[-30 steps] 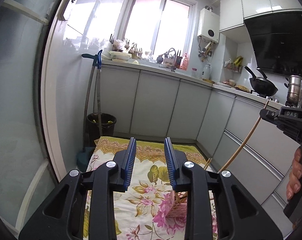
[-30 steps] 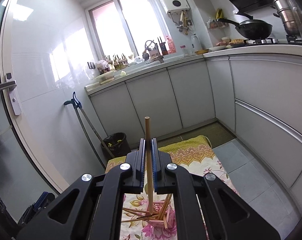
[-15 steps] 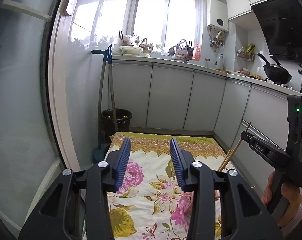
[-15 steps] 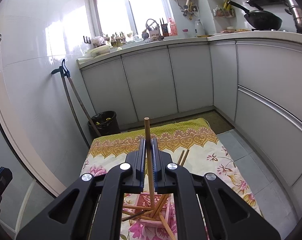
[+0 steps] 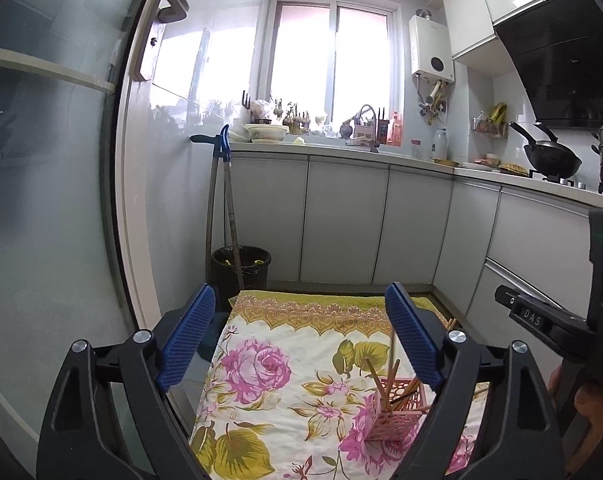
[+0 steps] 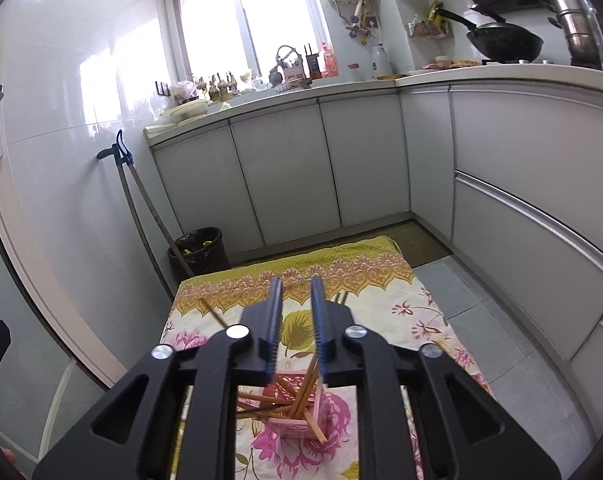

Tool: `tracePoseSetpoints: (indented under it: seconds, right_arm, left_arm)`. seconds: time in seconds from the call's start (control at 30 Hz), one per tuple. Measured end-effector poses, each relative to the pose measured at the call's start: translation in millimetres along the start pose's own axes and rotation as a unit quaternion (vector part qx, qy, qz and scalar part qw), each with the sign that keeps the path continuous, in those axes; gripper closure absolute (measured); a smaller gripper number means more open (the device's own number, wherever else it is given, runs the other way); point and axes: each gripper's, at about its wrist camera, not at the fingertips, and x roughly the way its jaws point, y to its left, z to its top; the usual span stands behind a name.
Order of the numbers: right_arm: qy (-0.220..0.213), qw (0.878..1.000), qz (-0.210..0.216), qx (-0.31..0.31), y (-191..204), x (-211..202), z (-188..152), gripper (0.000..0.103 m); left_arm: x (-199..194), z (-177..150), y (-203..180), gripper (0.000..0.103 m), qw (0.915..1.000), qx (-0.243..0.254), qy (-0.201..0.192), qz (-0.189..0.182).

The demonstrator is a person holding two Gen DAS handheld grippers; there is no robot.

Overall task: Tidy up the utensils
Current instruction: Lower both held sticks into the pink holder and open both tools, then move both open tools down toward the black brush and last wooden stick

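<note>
Now right hand-held gripper (image 6: 297,280) just opened, empty, above pink basket (image 6: 297,420)

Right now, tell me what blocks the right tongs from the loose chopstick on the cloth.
Nothing visible: the right tongs stand open above the pink basket; the chopstick lies on bare cloth to their left.

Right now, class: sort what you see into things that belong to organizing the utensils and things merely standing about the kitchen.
Belongs to the job:
- pink holder
- chopsticks standing in it
- loose chopstick on the floral cloth
- right tool, open above the holder
- left tool, open and empty

Just standing about:
- black bin
- wok
- steel pot
- mop handles
</note>
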Motion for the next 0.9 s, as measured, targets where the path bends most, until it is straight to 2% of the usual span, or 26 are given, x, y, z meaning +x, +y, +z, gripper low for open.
tracePoseSetpoints:
  seconds: [0.03, 0.07, 0.1, 0.2, 0.27, 0.3, 0.4, 0.47, 0.5, 0.57, 0.63, 0.73, 0.8, 0.9]
  right_arm:
    - [-0.005, 1.000, -0.008, 0.010, -8.6, -11.6, -1.9, 0.049]
    - [-0.008, 1.000, -0.014, 0.020, -17.9, -23.3, -4.9, 0.030]
    - [-0.011, 0.999, -0.020, 0.026, -27.4, -35.1, -8.9, 0.020]
    - [0.007, 0.998, -0.047, 0.044, -58.4, -65.3, -28.9, 0.009]
    - [0.030, 0.995, -0.063, 0.068, -79.5, -78.3, -48.0, 0.007]
    - [0.050, 0.993, -0.066, 0.081, -90.5, -82.8, -59.1, 0.007]
    - [0.109, 0.985, -0.083, 0.106, -117.1, -87.8, -93.5, 0.007]
    - [0.141, 0.979, -0.092, 0.116, -131.7, -89.1, -116.6, 0.007]
    - [0.151, 0.976, -0.096, 0.122, -137.8, -90.5, -127.0, 0.007]
    - [0.166, 0.972, -0.100, 0.135, -147.2, -93.6, -144.9, 0.007]
    - [0.187, 0.966, -0.099, 0.148, -156.4, -95.3, -160.5, 0.007]
    - [0.216, 0.957, -0.101, 0.165, -169.3, -94.2, -178.3, 0.007]
    - [0.241, 0.951, -0.099, 0.169, -175.4, -88.9, -187.9, 0.007]
    - [0.272, 0.942, -0.088, 0.177, -182.0, -82.7, -198.8, 0.007]
  left_arm:
    - [-4.9, 0.1, -2.6, 0.014, 0.9999, 0.008, 0.002, -0.005]
    - [-8.9, 0.5, -6.5, 0.010, 0.9997, 0.017, 0.005, -0.014]
    - [-12.9, -0.1, -11.3, 0.007, 0.9991, 0.030, 0.011, -0.027]
    - [-22.1, -8.3, -31.3, 0.007, 0.9927, 0.084, 0.048, -0.073]
    - [-25.5, -20.1, -47.6, 0.007, 0.9810, 0.123, 0.090, -0.120]
    - [-25.9, -27.0, -58.3, 0.007, 0.9724, 0.145, 0.113, -0.144]
    - [-26.1, -58.8, -95.3, 0.007, 0.9323, 0.224, 0.185, -0.216]
    - [-19.0, -84.4, -119.0, 0.007, 0.9061, 0.274, 0.221, -0.235]
    - [-13.8, -97.4, -130.3, 0.007, 0.8902, 0.295, 0.241, -0.250]
    - [0.4, -121.6, -149.0, 0.007, 0.8580, 0.322, 0.287, -0.279]
    - [16.2, -145.5, -164.4, 0.007, 0.8302, 0.340, 0.327, -0.296]
    - [40.5, -175.4, -178.8, 0.019, 0.7977, 0.354, 0.378, -0.309]
    - [54.9, -192.7, -188.4, 0.035, 0.7753, 0.350, 0.416, -0.321]
    - [74.0, -215.8, -202.0, 0.041, 0.7439, 0.364, 0.461, -0.319]
